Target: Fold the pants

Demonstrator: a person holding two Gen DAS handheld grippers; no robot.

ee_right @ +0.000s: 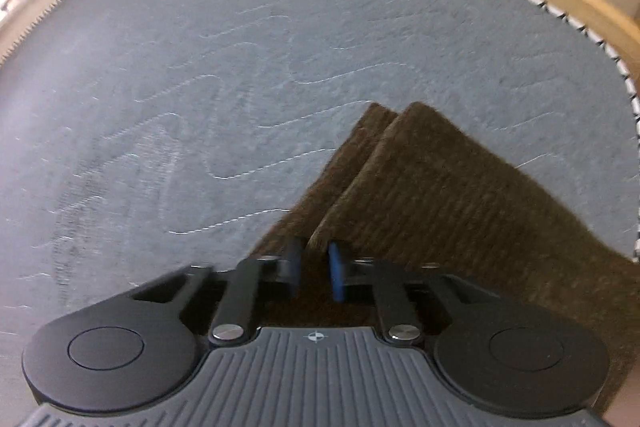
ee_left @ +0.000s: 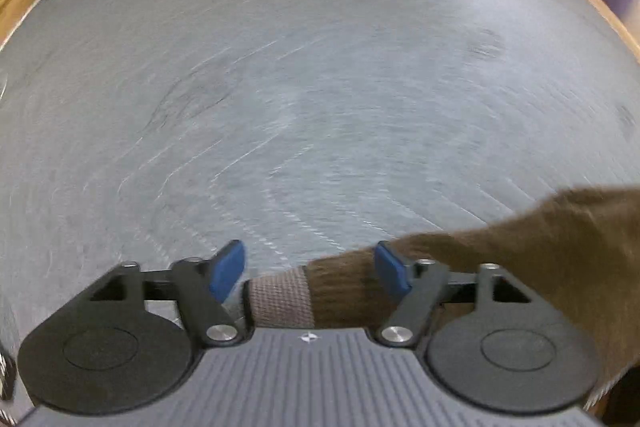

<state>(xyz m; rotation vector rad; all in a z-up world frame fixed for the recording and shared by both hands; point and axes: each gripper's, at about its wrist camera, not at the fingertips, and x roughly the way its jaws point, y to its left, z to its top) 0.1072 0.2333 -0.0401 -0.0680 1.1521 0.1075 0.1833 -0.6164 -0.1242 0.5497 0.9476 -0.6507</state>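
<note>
Two grippers: we see the left gripper spread wide around the brown pants cuff; right gripper pinches their fabric.

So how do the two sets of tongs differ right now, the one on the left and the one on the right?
The left tongs stand wide open, while the right tongs are nearly closed. The left tongs straddle the ribbed cuff of the fuzzy brown pants without pinching it; the right tongs pinch a folded edge of them. Both have blue pads on black arms, low over the grey quilted mat.
</note>
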